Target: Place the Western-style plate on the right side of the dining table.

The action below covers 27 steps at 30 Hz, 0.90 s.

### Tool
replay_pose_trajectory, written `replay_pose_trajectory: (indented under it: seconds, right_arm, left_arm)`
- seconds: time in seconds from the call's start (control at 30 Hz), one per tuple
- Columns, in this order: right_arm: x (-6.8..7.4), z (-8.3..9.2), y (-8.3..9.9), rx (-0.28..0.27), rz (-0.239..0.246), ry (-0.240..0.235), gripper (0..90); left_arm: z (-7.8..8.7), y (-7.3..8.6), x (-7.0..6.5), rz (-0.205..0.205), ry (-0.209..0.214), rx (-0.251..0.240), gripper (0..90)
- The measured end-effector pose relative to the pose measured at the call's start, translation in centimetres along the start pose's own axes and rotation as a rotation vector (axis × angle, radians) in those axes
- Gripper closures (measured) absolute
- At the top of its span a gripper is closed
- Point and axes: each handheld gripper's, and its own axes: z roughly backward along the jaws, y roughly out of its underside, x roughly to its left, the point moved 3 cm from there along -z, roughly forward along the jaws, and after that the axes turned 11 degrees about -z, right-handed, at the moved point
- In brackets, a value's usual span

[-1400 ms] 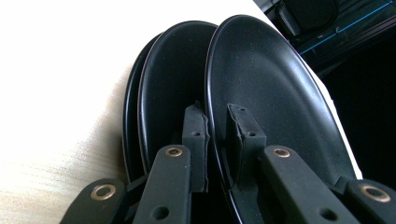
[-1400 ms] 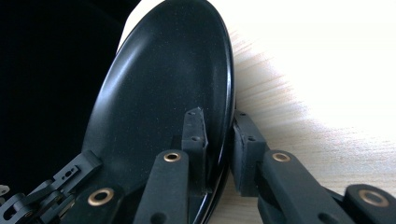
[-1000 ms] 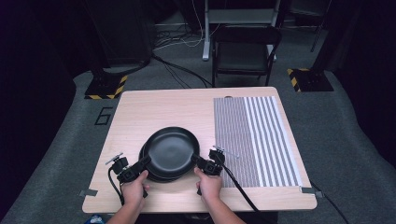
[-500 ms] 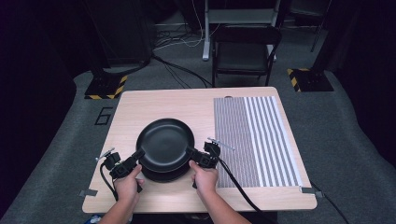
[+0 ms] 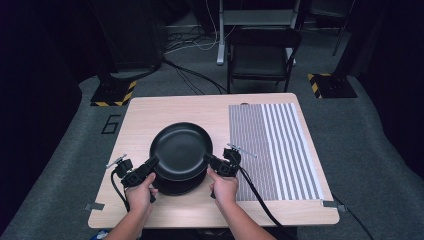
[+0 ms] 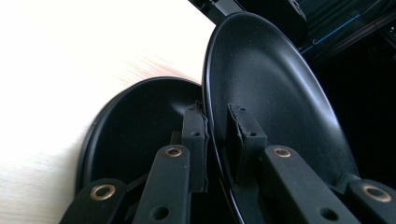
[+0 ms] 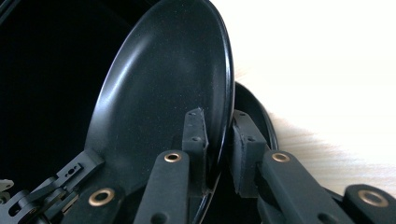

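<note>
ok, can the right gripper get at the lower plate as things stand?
Probably not: the right gripper is shut on the rim of the upper black plate, which also covers most of the lower plate.

Two glossy black plates, the upper plate (image 5: 181,149) above a matching lower plate (image 5: 180,186), on a pale wood-grain table (image 5: 160,111); black grippers, left gripper (image 5: 150,164) and right gripper (image 5: 210,161), with brass-coloured rivets, black cables trailing. Grey-and-white striped mat (image 5: 274,147), fine stripes on its left half, broader on its right; grey carpet floor (image 5: 80,130) with yellow-and-black hazard-striped bases (image 5: 112,94).
</note>
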Motion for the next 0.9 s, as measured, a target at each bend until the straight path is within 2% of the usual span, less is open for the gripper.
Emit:
replay_pose_trajectory:
  seconds: [0.4,0.6,0.9]
  right_arm:
    - [-0.2,1.5,-1.6,-0.026,0.01,0.0,77.9]
    - [-0.4,2.2,-2.4,-0.045,0.016,-0.001,77.9]
    - [-0.6,3.3,-3.4,-0.067,0.014,0.0,77.9]
  left_arm:
    - [-1.0,-0.6,-1.8,-0.029,0.033,0.017,77.9]
    - [-1.5,-0.8,-2.5,-0.025,0.055,0.028,78.0]
    - [-2.2,-1.2,-3.8,-0.043,0.077,0.034,77.9]
